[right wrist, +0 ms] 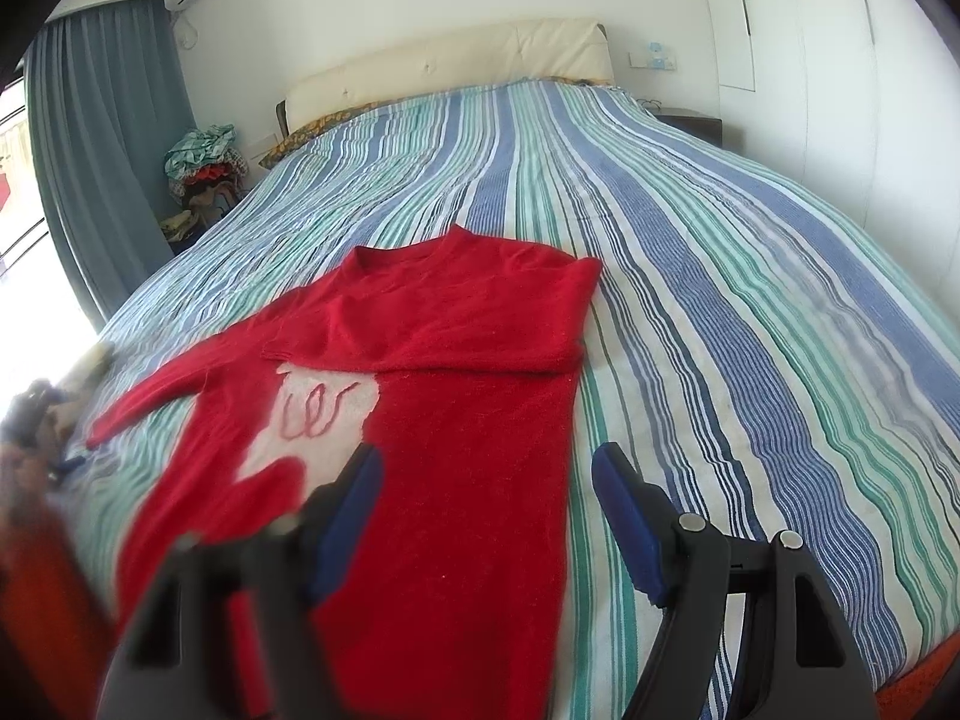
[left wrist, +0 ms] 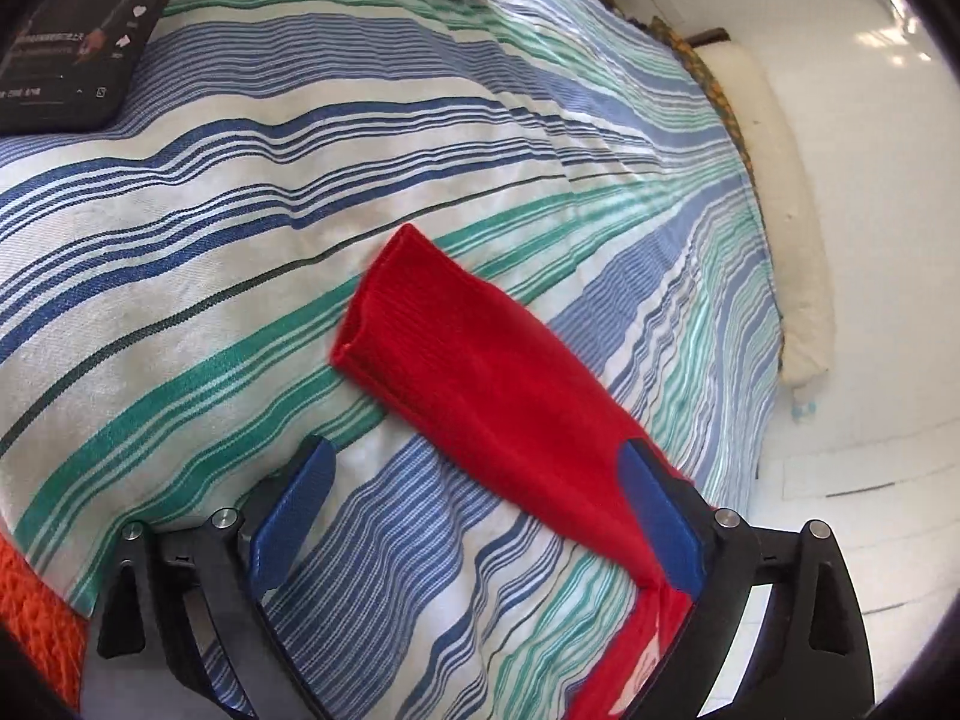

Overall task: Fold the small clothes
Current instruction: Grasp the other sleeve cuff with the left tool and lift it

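No legible text on anything

A solid red is shown by the sweater [right wrist: 456, 360], broken only by a white patch [right wrist: 318, 414] at centre left of the right view on which a pinkish-red scribble is traced, and the same red is carried by its sleeve [left wrist: 480, 372] in the left view. The sheet [right wrist: 690, 300] is striped lengthwise in blue, navy, green and white, while cream is seen on the headboard [right wrist: 456, 63] at upper centre and grey-blue on the curtain [right wrist: 102, 150] at upper left. Blue pads [right wrist: 624, 516] are set on black gripper arms, and an orange knit [left wrist: 36, 612] is seen at lower left of the left view.
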Available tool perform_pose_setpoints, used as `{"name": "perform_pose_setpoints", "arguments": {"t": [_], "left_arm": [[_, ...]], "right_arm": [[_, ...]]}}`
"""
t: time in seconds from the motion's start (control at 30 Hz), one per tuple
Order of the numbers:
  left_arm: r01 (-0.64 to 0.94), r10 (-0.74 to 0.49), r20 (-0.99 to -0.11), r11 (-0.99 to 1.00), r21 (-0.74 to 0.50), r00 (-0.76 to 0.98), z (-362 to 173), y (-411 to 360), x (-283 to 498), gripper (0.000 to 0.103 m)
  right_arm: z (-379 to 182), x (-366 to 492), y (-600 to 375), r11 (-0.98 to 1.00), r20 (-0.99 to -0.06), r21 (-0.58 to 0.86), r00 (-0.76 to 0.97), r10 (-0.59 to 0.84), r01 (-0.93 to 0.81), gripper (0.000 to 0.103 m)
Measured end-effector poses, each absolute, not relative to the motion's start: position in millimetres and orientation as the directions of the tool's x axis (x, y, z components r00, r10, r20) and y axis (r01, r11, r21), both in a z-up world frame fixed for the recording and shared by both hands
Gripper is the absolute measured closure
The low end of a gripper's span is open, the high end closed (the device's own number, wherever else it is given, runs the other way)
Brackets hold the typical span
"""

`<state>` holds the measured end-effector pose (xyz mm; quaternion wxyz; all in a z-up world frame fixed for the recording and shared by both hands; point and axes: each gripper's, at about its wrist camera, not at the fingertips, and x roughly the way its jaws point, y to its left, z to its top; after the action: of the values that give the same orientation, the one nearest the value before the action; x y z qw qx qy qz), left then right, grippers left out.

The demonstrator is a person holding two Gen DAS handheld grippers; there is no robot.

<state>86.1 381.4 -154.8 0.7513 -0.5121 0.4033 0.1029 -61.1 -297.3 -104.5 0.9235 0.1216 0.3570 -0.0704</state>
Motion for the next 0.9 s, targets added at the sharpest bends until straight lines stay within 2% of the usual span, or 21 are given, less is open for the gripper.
{"name": "perform_pose_setpoints", "arguments": {"t": [0.17,0.23,0.3,0.33,0.43,0.5,0.53,0.6,0.7,0.9], "left_arm": [[-0.588,-0.205,-0.740,0.490,-0.644,0.640,-163,381,102,0.011],[-0.587,-0.157,-0.753,0.534,-0.609,0.639,-161,379,106,0.017],[-0.585,-0.118,-0.761,0.567,-0.579,0.638,-161,378,108,0.030],[-0.586,-0.105,-0.761,0.573,-0.573,0.641,-162,379,108,0.033],[-0.595,-0.092,-0.740,0.533,-0.602,0.666,-166,390,101,0.056],[-0.606,-0.091,-0.720,0.475,-0.638,0.688,-171,400,92,0.086],[-0.606,-0.091,-0.707,0.446,-0.659,0.701,-172,404,88,0.093],[-0.593,-0.083,-0.687,0.437,-0.676,0.722,-165,403,83,0.098],[-0.515,-0.071,-0.673,0.587,-0.625,0.736,-124,371,99,0.098],[-0.127,-0.231,-0.624,0.871,-0.474,0.746,-8,225,186,0.098]], "right_arm": [[-105,-62,-295,0.962,-0.674,0.180,0.738,-0.031,0.204,0.031],[-104,-62,-295,0.962,-0.672,0.182,0.740,-0.029,0.202,0.031],[-104,-63,-296,0.963,-0.672,0.181,0.740,-0.029,0.202,0.031],[-104,-63,-296,0.962,-0.672,0.181,0.740,-0.029,0.202,0.031],[-105,-64,-296,0.961,-0.675,0.188,0.738,-0.025,0.205,0.031],[-106,-63,-297,0.959,-0.677,0.195,0.736,-0.020,0.206,0.031],[-106,-63,-298,0.958,-0.677,0.198,0.736,-0.018,0.206,0.031],[-106,-62,-296,0.959,-0.677,0.199,0.736,-0.015,0.202,0.031],[-106,-61,-294,0.962,-0.677,0.191,0.736,-0.014,0.194,0.031],[-109,-58,-296,0.959,-0.677,0.217,0.736,0.015,0.180,0.031]]}}
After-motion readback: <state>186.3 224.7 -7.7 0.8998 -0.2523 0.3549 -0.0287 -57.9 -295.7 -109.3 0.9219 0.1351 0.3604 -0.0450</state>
